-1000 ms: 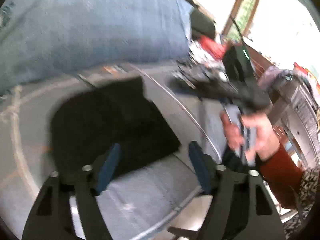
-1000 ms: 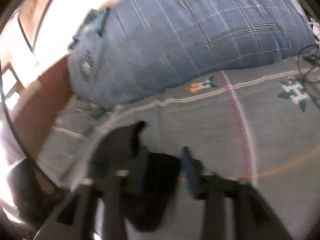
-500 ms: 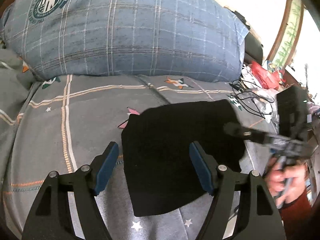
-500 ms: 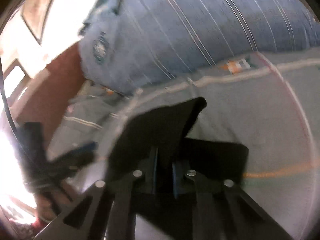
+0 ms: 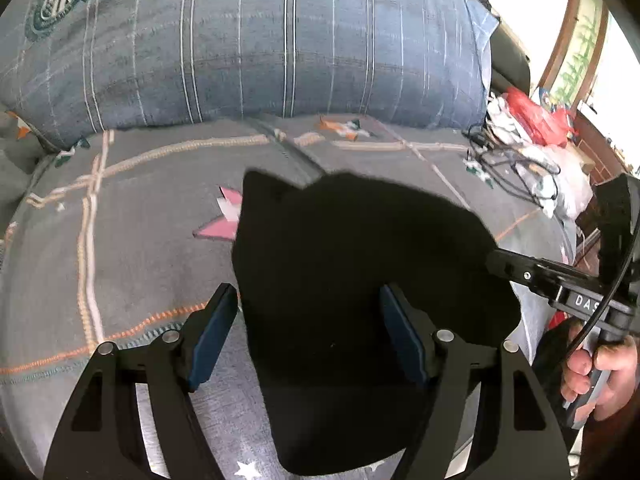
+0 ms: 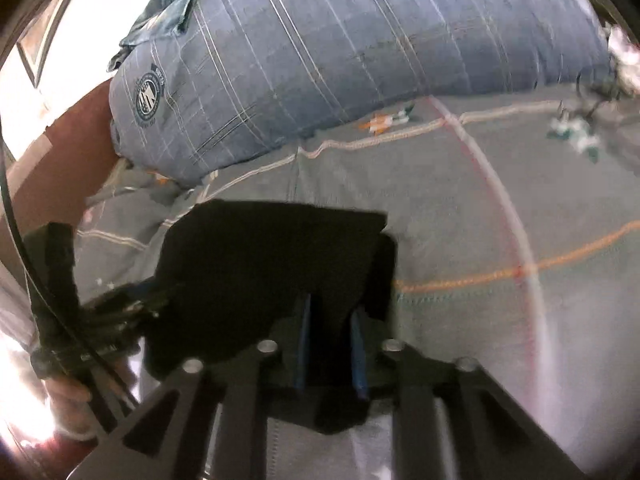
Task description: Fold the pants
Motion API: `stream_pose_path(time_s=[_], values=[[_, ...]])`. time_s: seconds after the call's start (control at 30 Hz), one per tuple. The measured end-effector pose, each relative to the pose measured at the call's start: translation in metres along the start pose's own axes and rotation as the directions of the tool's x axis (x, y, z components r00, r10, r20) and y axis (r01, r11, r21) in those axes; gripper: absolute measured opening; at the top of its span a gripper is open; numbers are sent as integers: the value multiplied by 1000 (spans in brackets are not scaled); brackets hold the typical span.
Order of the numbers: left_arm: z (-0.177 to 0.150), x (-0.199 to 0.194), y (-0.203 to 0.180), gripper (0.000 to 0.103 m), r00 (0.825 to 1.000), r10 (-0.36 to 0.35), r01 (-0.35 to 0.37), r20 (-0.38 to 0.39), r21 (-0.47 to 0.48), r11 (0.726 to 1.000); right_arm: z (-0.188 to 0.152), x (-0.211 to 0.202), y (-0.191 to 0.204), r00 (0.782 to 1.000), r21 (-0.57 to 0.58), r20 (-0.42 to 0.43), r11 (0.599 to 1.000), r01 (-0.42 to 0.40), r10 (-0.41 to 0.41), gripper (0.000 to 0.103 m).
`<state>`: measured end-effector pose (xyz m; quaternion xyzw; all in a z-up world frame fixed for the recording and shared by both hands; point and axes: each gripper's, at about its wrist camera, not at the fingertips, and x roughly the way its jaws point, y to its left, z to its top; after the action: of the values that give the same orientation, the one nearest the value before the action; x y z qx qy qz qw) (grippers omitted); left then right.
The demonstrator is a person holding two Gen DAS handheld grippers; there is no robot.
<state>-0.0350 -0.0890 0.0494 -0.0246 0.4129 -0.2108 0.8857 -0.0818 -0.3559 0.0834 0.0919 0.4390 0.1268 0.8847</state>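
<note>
**Operator:** Pants (image 5: 360,300), black and already folded small, lay on the grey bed cover (image 5: 132,240) right under both tools. My left hand-held gripper (image 5: 308,340) hung released above them, its blue pads (image 5: 210,340) spread wide with the near edge of the cloth between them but not pinched. From that camera I saw the right hand-held gripper (image 5: 500,264) reaching in from the right side.

**Observer:** And the right one, was it holding?

**Operator:** Its jaws were nearly together and easing apart, with black cloth between the pads (image 6: 302,344); I judged the pads were still on the pants (image 6: 264,272). A raised flap stood just ahead of it and to its right.

**Observer:** How would you finish the fold cleanly?

**Operator:** I judged I should lay the flap flat before letting go fully, keep the edges lined up, and use the left tool to press the near edge so nothing slid. The blue pillow (image 5: 256,40) beyond the grippers stayed well clear.
</note>
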Motion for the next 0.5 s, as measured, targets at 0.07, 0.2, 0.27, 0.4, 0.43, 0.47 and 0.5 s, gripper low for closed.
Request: stream_pose_path(time_s=[0.07, 0.2, 0.27, 0.4, 0.43, 0.47, 0.5], values=[[6, -8, 1, 73, 999, 26, -26, 37, 7, 1000, 5, -10, 6, 1000, -33, 15, 999, 0, 1, 22], [20, -5, 8, 73, 997, 62, -60, 43, -30, 998, 13, -23, 19, 994, -54, 73, 996, -78, 81, 22], [25, 1, 13, 73, 997, 71, -68, 43, -52, 996, 14, -19, 26, 990, -54, 74, 992, -118, 122, 22], [30, 18, 16, 73, 995, 98, -96, 21, -51, 994, 10, 4, 41, 992, -90, 36, 989, -118, 121, 22], [31, 24, 17, 73, 994, 107, -106, 14, -54, 993, 9, 11, 41, 993, -94, 26, 989, -112, 115, 22], [31, 27, 18, 73, 994, 108, -108, 7, -57, 993, 7, 19, 41, 995, -94, 9, 991, -100, 101, 22], [31, 31, 20, 73, 994, 107, -107, -1, -62, 992, 4, 29, 38, 996, -91, -12, 992, -85, 85, 21]])
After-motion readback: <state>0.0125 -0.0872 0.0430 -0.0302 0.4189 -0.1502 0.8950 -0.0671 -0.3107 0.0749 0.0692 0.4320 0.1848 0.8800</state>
